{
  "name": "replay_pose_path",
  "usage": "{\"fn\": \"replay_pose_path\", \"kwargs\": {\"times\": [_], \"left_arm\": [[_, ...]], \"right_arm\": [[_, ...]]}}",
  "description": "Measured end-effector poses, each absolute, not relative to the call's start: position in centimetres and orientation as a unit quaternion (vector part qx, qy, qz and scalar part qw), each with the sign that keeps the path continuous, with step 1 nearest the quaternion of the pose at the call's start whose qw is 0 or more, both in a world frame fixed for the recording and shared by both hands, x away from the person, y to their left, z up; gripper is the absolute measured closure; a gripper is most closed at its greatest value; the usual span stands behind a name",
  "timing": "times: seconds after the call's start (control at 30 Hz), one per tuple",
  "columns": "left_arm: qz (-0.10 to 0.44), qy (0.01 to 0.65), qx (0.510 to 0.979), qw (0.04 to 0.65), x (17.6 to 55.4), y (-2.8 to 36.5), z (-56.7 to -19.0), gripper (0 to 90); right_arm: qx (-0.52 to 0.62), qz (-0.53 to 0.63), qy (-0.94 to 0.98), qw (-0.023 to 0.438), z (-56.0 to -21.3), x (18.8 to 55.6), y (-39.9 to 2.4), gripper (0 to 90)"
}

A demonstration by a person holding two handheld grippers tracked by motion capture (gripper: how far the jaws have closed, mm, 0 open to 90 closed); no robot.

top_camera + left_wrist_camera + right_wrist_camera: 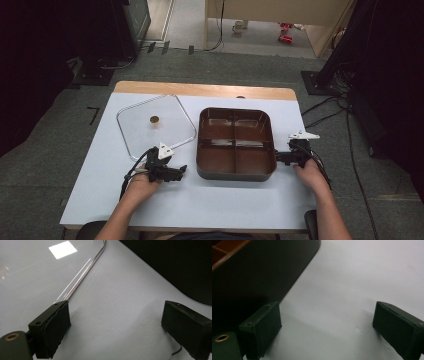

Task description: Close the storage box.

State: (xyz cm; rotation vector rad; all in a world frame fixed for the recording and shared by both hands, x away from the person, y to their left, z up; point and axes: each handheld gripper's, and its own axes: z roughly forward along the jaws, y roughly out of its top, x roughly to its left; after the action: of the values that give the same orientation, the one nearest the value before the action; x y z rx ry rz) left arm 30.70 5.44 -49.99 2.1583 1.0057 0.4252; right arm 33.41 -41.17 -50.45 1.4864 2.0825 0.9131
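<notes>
A white tabletop (210, 200) with a pale wooden far edge carries a dark brown, square plastic tray (235, 143) with rounded corners, divided into four compartments, lying right of centre. Left of the tray, just beside it, lies a clear, square glass lid (155, 126) with a metal rim and a small round brass-coloured knob (154, 119) at its middle.

The left gripper (181, 171) rests on the tabletop at the near right corner of the lid, between the lid and the tray, held in the person's left hand (141, 186). In the left gripper view its fingers (53, 327) stand wide apart with only bare tabletop between them; one finger lies against the rim of the lid.

The right gripper (278, 158) sits at the tray's near right corner, held in the right hand (310, 176). In the right gripper view its fingers (262, 327) are also wide apart, clamped on nothing, with the tray's dark outer wall just beside one of them.
</notes>
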Motion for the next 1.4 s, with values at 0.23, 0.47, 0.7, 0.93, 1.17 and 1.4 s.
{"fn": "replay_pose_path", "kwargs": {"times": [0.23, 0.47, 0.7, 0.93, 1.17, 1.4], "left_arm": [[0.165, 0.389, 0.835, 0.354, 30.69, 5.44, -49.99, 8.2], [0.165, 0.389, 0.835, 0.354, 30.69, 5.44, -49.99, 8.2], [0.166, 0.388, 0.835, 0.353, 30.68, 5.42, -49.99, 8.3], [0.166, 0.388, 0.835, 0.353, 30.67, 5.41, -49.99, 8.3], [0.167, 0.387, 0.836, 0.352, 30.74, 5.34, -49.99, 7.7], [0.159, 0.374, 0.843, 0.353, 31.00, 5.14, -49.74, 10.0]], "right_arm": [[0.535, 0.329, 0.749, 0.211, -50.45, 33.41, -41.17, 7.7], [0.535, 0.328, 0.749, 0.211, -50.44, 33.41, -41.16, 7.7], [0.535, 0.328, 0.750, 0.211, -50.44, 33.41, -41.16, 7.7], [0.535, 0.328, 0.750, 0.211, -50.44, 33.42, -41.16, 7.7], [0.535, 0.328, 0.750, 0.211, -50.44, 33.42, -41.16, 7.6], [0.535, 0.328, 0.750, 0.211, -50.44, 33.42, -41.17, 7.6]]}}
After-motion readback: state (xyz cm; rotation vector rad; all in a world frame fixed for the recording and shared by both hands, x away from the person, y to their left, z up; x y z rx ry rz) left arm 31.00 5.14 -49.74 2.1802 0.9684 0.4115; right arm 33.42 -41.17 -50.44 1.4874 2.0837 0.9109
